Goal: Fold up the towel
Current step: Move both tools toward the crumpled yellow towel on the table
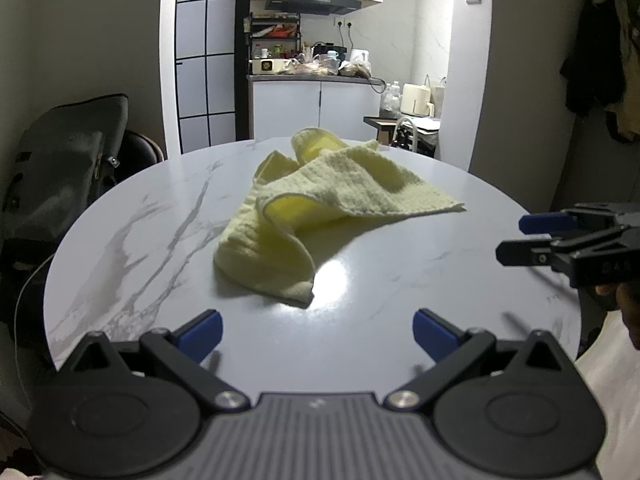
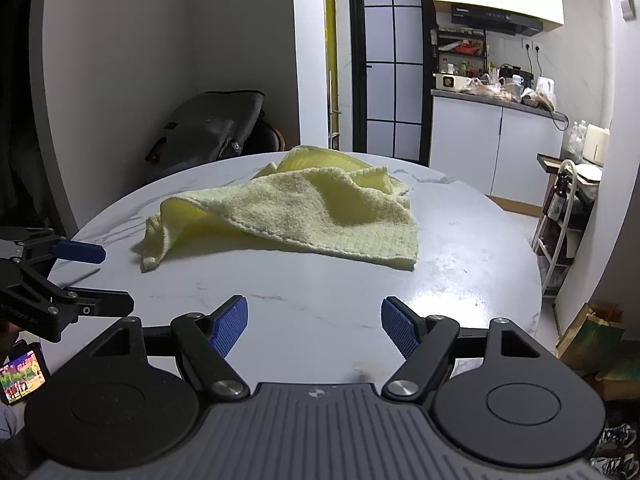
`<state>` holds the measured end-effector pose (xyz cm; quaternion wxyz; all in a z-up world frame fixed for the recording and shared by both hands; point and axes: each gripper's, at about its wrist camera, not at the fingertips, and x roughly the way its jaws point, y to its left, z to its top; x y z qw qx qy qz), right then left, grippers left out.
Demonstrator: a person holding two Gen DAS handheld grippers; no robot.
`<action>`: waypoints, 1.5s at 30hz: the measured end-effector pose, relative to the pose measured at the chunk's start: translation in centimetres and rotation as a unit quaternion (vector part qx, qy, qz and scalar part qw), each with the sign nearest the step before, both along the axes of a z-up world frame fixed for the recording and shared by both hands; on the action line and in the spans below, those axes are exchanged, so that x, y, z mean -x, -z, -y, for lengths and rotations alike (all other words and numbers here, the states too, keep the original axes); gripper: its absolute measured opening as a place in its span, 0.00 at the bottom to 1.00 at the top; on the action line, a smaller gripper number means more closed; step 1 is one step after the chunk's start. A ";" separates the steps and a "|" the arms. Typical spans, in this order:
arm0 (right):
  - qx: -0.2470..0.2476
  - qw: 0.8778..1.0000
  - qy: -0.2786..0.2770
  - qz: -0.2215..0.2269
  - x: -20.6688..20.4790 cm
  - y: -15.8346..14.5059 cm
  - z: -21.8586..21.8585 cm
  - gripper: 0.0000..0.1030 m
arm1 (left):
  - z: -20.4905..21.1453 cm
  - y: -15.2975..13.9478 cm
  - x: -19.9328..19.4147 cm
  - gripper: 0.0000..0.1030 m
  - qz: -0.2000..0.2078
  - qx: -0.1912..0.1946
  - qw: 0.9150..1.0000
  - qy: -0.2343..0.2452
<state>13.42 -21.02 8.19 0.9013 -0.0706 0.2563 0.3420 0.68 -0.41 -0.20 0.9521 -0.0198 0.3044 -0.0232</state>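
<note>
Left wrist view: crumpled yellow towel [image 1: 320, 208] on marble table [image 1: 140, 240] (both tongs [image 1: 318, 330] [image 2: 314, 326] spread apart, holding nothing)

No lettering here is sharp enough to read.

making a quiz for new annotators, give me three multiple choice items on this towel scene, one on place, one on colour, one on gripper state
1. Where is the towel?
A. on the round table
B. on the floor
C. hanging on a chair

2. What colour is the towel?
A. blue
B. pale yellow
C. grey

3. How are the left gripper and right gripper?
A. both shut on the towel
B. one open, one shut
C. both open, holding nothing

Answers:
1 A, it lies crumpled on the marbled tabletop.
2 B, both views show it pale yellow.
3 C, each pair of blue pads stands apart, short of the towel.
</note>
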 end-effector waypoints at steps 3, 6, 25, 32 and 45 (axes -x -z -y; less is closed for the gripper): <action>0.001 1.000 0.008 0.009 0.0 0.0 0.1 0.76 | -0.3 -0.2 0.1 0.94 0.007 0.018 1.000 0.007; 0.001 1.000 0.014 0.014 -0.1 0.1 0.2 0.76 | -0.5 -0.6 0.3 0.92 0.014 0.025 1.000 0.006; 0.011 1.000 0.017 0.019 -0.4 0.4 0.1 0.75 | 0.5 -0.1 0.8 0.89 0.005 0.011 0.999 0.035; 0.007 1.000 0.020 0.021 -0.6 0.4 0.3 0.75 | 1.0 -0.4 1.0 0.90 0.008 0.001 0.999 0.035; 0.003 1.000 0.013 0.016 -0.6 0.2 0.3 0.75 | 0.9 -0.7 1.1 0.90 0.010 -0.004 0.999 0.032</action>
